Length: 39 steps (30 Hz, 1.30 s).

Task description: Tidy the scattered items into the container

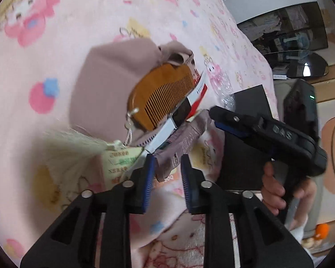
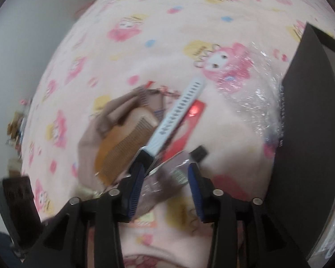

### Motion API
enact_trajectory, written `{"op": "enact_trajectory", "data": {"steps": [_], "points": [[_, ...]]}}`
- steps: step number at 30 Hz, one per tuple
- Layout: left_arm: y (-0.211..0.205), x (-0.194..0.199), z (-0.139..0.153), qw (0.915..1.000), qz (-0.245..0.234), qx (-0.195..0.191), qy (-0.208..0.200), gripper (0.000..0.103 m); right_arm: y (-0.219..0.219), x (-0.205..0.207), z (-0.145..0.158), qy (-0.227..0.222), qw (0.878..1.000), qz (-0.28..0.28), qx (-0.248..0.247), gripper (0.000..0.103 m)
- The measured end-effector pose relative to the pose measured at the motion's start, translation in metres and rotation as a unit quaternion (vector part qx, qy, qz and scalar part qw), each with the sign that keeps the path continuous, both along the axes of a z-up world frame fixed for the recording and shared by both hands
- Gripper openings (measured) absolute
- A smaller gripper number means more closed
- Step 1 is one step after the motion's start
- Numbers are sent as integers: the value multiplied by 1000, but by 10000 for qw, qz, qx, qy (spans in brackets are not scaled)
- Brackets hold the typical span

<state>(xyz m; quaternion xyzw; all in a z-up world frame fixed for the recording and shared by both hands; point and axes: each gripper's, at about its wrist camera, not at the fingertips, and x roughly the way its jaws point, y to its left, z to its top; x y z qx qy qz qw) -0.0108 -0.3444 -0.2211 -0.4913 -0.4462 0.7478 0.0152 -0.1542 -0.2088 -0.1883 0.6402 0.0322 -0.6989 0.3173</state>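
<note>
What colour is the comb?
Orange-brown wood; the comb shows best in the left wrist view.

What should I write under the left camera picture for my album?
A wooden comb rests on a folded brown cloth on a pink cartoon blanket.

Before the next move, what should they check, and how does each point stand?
1. Left gripper free: ok, its jaws stand apart with nothing pressed between the pads.
2. Right gripper free: cannot tell; a purple packet lies between or under its jaws, and the picture is blurred.
3. Items within reach: ok, the comb rests on a pile of flat packets just ahead of both grippers.
4. Container open: cannot tell; only the dark outer wall of a black box shows.
5. Path to the box: not ok, crinkled clear plastic lies on the blanket beside it.
</note>
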Motion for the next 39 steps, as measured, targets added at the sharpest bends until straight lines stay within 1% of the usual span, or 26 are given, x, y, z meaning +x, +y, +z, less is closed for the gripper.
{"op": "enact_trajectory", "data": {"steps": [1,2,3,7,8,9,10,12,14,16,19,21,23,24,25,26,27,29,31,34,36,39], "points": [[0,1,-4,9999,-7,134,-61,35,1,-4,-4,-71,9999,-86,50,43],[0,3,-5,9997,10,216,-98,38,3,-7,-7,-129,9998,-149,70,46],[-1,5,-6,9996,15,254,-109,38,4,-9,-10,-186,9997,-171,74,51],[7,1,-15,9995,-122,219,-202,38,-8,-12,-32,-410,9989,18,214,56],[7,0,-16,9994,-113,250,-207,33,-11,-11,-36,-440,9988,58,209,59],[7,0,-17,9993,-90,290,-203,29,-13,-11,-38,-454,9988,83,165,60],[7,-2,-17,9994,-65,248,-218,22,-14,-10,-38,-447,9989,106,109,59],[5,-2,-12,9998,-1,150,-164,24,-13,-8,-29,-326,9993,174,-11,46],[2,1,-2,10000,16,60,-24,25,-11,-8,-17,-185,9994,195,-224,46],[-2,2,10,9999,22,-80,146,25,-11,-8,-6,-151,9987,227,-431,46],[-13,8,29,9984,146,-399,371,25,-15,-4,9,-31,9972,328,-673,45],[-22,12,38,9968,220,-646,419,26,-14,-1,13,-85,9954,348,-890,44],[-26,12,39,9948,200,-937,343,25,-11,0,8,-312,9936,208,-1070,43],[-25,12,40,9918,168,-1249,229,24,-13,1,3,-404,9931,196,-1083,43],[-22,12,41,9865,124,-1628,117,20,-15,4,-2,-447,9934,233,-1033,43],[-19,11,40,9827,67,-1848,59,17,-15,6,-5,-446,9944,305,-911,42],[-18,12,39,9817,1,-1905,61,17,-14,8,-9,-470,9950,357,-802,41],[-21,17,37,9851,-38,-1713,160,17,-11,10,-17,-715,9935,336,-817,38],[-25,17,35,9868,35,-1608,182,17,-11,11,-19,-779,9928,351,-840,37],[-30,9,30,9873,59,-1582,137,17,-10,19,-13,-643,9932,517,-822,37],[-25,-1,28,9860,30,-1667,78,17,-9,24,-8,-518,9927,725,-819,37],[-14,-13,24,9839,-187,-1773,-135,17,-9,33,-2,-307,9915,1018,-755,37]]}}
